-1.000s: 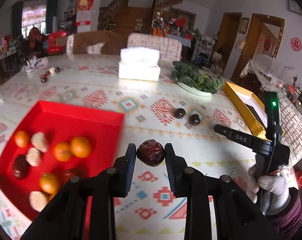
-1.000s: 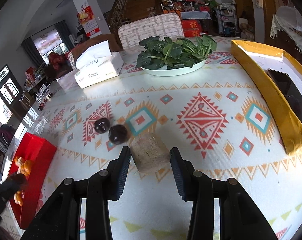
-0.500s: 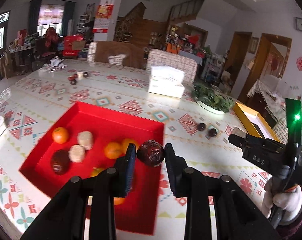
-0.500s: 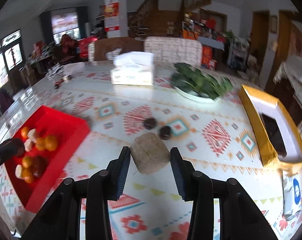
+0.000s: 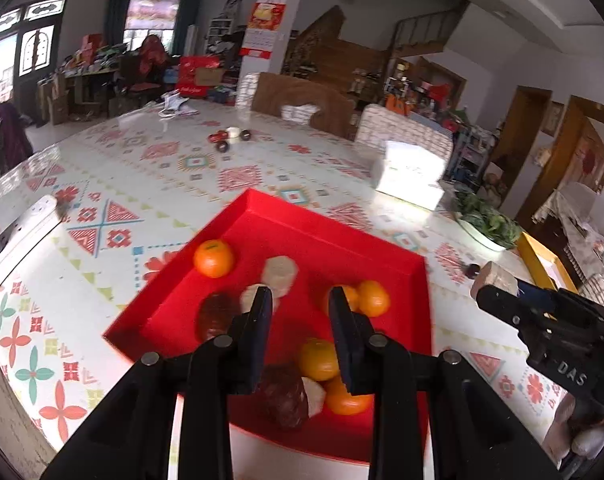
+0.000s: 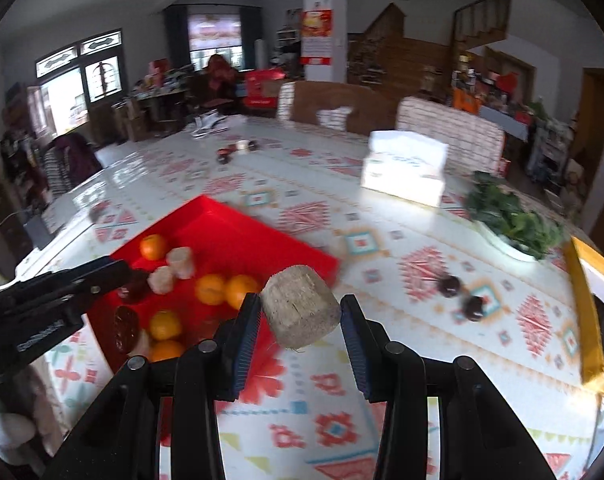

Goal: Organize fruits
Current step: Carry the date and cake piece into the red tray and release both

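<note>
A red tray (image 5: 333,240) holds several oranges (image 5: 214,258), pale round pieces (image 5: 280,270) and dark red fruits (image 5: 216,314). My left gripper (image 5: 300,322) is open and empty above the tray; a dark red fruit (image 5: 284,396) lies in the tray below its fingers. My right gripper (image 6: 300,318) is shut on a pale beige chunk (image 6: 300,312) and holds it above the tray's right edge (image 6: 321,258). The chunk also shows in the left wrist view (image 5: 495,276). Two dark fruits (image 6: 449,286) lie on the tablecloth to the right.
A tissue box (image 6: 403,170) and a plate of leafy greens (image 6: 513,220) stand at the back right. A yellow box (image 6: 589,300) lies at the right edge. Small toys (image 5: 230,138) sit far back. A white device (image 5: 26,224) lies at the left.
My left gripper has let go of the dark red fruit, which now lies in the tray, and its jaws stand open. My right gripper has carried the beige chunk left toward the tray.
</note>
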`<action>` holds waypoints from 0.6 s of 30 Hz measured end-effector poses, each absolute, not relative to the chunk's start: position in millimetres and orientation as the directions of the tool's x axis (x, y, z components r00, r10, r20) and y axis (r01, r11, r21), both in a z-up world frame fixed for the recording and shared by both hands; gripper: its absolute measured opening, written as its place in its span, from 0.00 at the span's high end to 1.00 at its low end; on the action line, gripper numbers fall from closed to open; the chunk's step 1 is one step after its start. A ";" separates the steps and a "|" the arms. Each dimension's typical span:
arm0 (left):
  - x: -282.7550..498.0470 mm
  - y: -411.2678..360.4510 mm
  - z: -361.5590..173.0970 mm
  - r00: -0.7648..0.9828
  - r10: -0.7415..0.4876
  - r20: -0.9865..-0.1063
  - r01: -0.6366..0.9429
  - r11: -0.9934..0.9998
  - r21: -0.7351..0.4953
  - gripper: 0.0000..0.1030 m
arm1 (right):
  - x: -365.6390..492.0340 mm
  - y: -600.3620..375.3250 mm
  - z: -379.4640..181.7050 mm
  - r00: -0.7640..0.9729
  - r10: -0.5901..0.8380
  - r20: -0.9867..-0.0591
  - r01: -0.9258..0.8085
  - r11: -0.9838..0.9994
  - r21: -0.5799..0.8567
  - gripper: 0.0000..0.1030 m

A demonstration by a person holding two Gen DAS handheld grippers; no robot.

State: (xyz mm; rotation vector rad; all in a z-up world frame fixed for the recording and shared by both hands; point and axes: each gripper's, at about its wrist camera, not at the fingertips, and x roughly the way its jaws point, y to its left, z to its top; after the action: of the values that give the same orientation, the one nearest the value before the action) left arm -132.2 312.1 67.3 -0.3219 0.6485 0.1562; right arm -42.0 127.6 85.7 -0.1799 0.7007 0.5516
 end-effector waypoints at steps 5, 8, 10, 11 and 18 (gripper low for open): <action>-131.7 327.5 57.0 0.774 0.054 -0.631 -0.273 0.927 -0.256 0.72 | -35.7 152.6 74.6 0.569 0.460 -0.682 -0.578 0.813 0.066 0.56; -131.4 331.8 53.1 0.769 0.058 -0.637 -0.282 0.925 -0.256 0.72 | -31.7 166.5 66.9 0.527 0.485 -0.698 -0.597 0.796 0.103 0.56; -129.8 334.3 50.6 0.765 0.065 -0.641 -0.288 0.924 -0.250 0.72 | -30.4 175.0 62.6 0.500 0.499 -0.707 -0.607 0.785 0.125 0.56; -128.8 335.1 49.3 0.761 0.072 -0.644 -0.293 0.925 -0.243 0.72 | -29.6 179.5 60.0 0.489 0.505 -0.711 -0.612 0.780 0.132 0.56; -130.0 339.8 49.9 0.752 0.160 -0.640 -0.346 0.922 -0.176 0.56 | -27.2 202.1 47.7 0.433 0.526 -0.732 -0.639 0.752 0.162 0.56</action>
State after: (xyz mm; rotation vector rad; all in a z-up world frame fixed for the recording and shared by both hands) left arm -130.0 339.8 49.9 -0.2937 0.6662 0.2808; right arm -27.2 202.1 47.7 -0.1480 0.8558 0.7292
